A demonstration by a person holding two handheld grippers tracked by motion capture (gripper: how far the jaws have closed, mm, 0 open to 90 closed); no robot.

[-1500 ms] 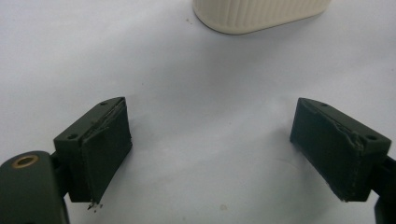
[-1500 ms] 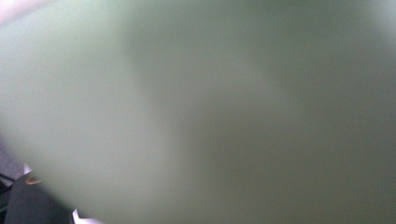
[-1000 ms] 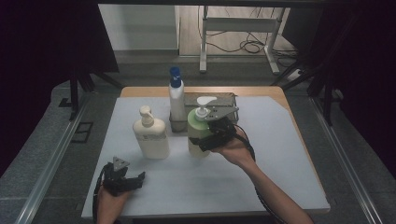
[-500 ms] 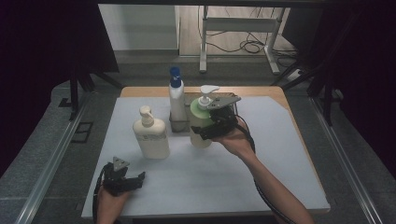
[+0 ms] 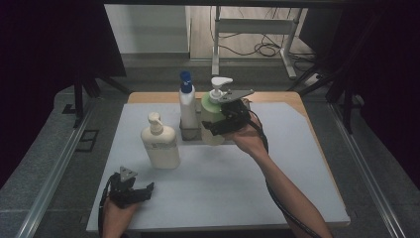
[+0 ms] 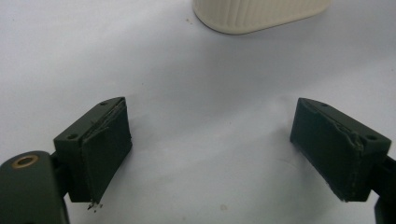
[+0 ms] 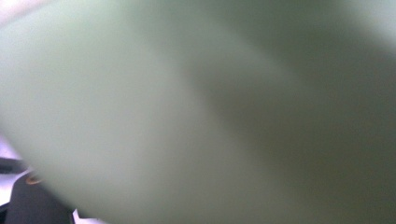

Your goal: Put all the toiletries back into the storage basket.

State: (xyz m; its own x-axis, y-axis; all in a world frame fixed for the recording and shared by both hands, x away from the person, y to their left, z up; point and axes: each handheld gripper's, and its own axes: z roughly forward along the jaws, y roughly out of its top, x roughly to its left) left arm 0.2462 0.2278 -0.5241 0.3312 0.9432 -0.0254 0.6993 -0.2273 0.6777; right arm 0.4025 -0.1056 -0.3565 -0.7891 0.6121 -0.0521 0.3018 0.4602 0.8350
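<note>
A round, pale green plastic bottle (image 5: 212, 119) with a white pump top is held upright by the right tongs (image 5: 221, 125), which are clamped on its side. It is seen at the far middle of the white counter (image 5: 277, 173), by a small dark tray (image 5: 192, 135). In the right gripper view, the green bottle (image 7: 187, 107) is seen very close and blurry. Just beside it on the left, a tall white bottle (image 5: 187, 109) with a blue cap is stood in the tray. A cream pump bottle (image 5: 159, 144) is stood nearer, well apart from the green one. The left tongs (image 5: 141, 191) are rested at the near left edge, held apart with nothing between them (image 6: 212, 154).
</note>
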